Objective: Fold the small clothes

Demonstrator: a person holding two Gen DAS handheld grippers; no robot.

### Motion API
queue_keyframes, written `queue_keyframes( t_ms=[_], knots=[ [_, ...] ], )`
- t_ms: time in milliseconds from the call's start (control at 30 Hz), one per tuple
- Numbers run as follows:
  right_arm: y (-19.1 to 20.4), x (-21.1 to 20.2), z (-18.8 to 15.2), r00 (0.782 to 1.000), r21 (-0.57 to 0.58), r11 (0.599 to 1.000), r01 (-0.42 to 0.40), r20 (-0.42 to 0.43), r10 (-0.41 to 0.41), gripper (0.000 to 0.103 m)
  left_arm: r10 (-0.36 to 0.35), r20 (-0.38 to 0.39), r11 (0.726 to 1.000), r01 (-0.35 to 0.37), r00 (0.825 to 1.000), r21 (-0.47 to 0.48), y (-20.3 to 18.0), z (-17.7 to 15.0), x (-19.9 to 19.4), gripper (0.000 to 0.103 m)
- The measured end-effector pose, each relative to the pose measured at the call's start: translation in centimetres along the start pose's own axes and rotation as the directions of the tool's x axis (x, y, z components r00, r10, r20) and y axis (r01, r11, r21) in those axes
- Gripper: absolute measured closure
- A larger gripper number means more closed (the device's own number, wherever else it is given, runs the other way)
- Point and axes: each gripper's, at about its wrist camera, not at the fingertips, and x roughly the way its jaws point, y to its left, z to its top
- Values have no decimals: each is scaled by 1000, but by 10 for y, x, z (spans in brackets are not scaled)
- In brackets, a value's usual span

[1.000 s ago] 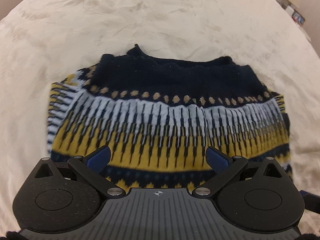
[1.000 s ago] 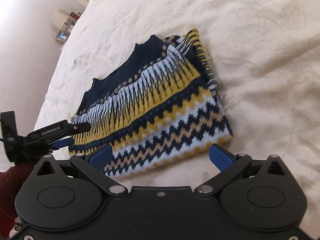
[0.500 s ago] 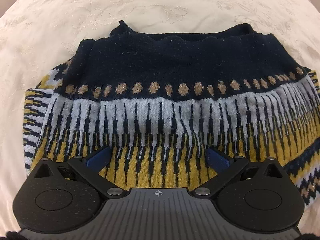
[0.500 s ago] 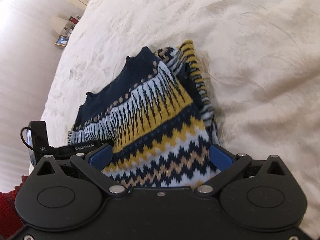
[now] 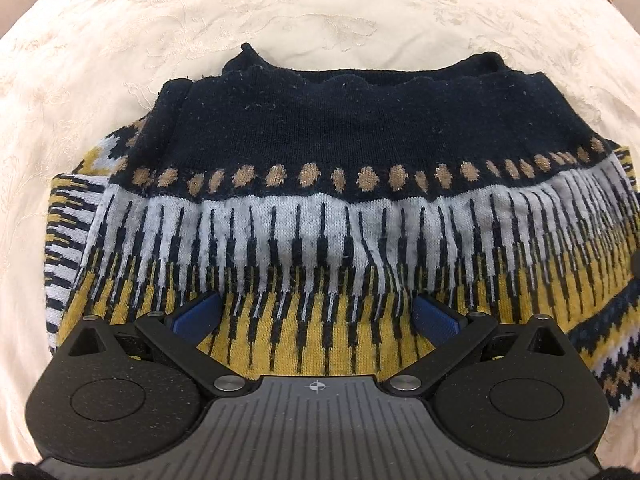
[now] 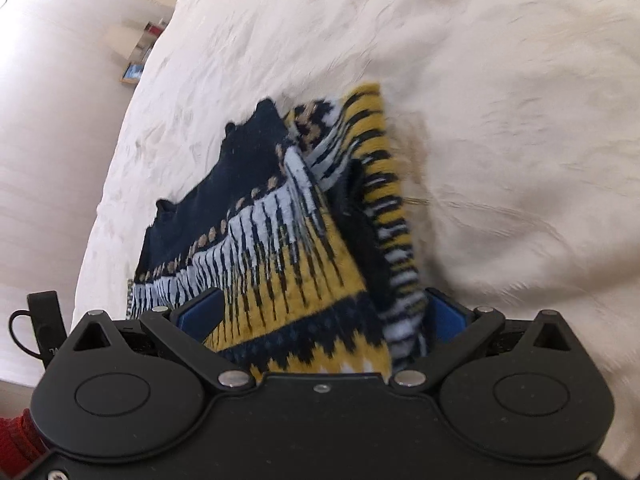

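Pushing both tools forward over the last second has put the sweater (image 5: pixel 340 216) right between the fingers. My left gripper (image 5: pixel 316 314) sits over the yellow band with its jaws wide apart, blue pads either side of the knit and nothing pinched. My right gripper (image 6: pixel 322 312), jaws likewise apart, has the near right corner of the sweater (image 6: pixel 304 264) reaching in between them (a second ago that hem lay flat and clear of the pads; now the corner rides up and the side layers gape). I judge that means both tools are set to close and carry the near hem over for the next fold.

Lying on the cream bedspread (image 5: pixel 320 8), the sweater runs its long axis left to right in the left view, zigzag hem nearest me, navy neckline pointing away toward the far side.
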Motion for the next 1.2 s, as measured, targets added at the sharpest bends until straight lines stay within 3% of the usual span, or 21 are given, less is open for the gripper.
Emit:
queue_keyframes(
  t_ms=[100, 200, 300, 500, 733, 933, 1067, 1200],
  knots=[
    [-2, 10, 1, 1000, -4, 1000, -19, -20, 19, 0, -23, -26, 1000, 23, 999, 1, 3, 7, -7, 1],
    [-7, 9, 2, 999, 22, 999, -47, -14, 47, 0, -58, 29, 998, 58, 998, -17, 8, 18, -24, 1],
    [-13, 6, 1, 997, 37, 996, -79, -8, 79, 0, -42, 64, 999, 44, 997, -32, 11, 39, -28, 1],
    [-13, 7, 2, 997, 35, 997, -75, -17, 76, 0, 0, 17, 999, 1, 1000, -34, 9, 79, 7, 1],
    [-15, 7, 1, 996, 35, 995, -88, -8, 88, 0, 30, -7, 999, -30, 1000, -18, 0, 91, 32, 0],
    [-21, 4, 4, 993, 55, 992, -117, -16, 118, 0, -14, 33, 999, 16, 999, -45, 15, 74, 3, 1],
    [-29, 4, 11, 986, 86, 983, -159, -34, 163, 0, -28, 88, 998, 33, 996, -57, 23, 44, -34, 2],
    [-31, 9, 19, 973, 77, 972, -222, -55, 226, 0, -33, 83, 997, 38, 996, -65, 26, 9, -59, 1]
  ],
)
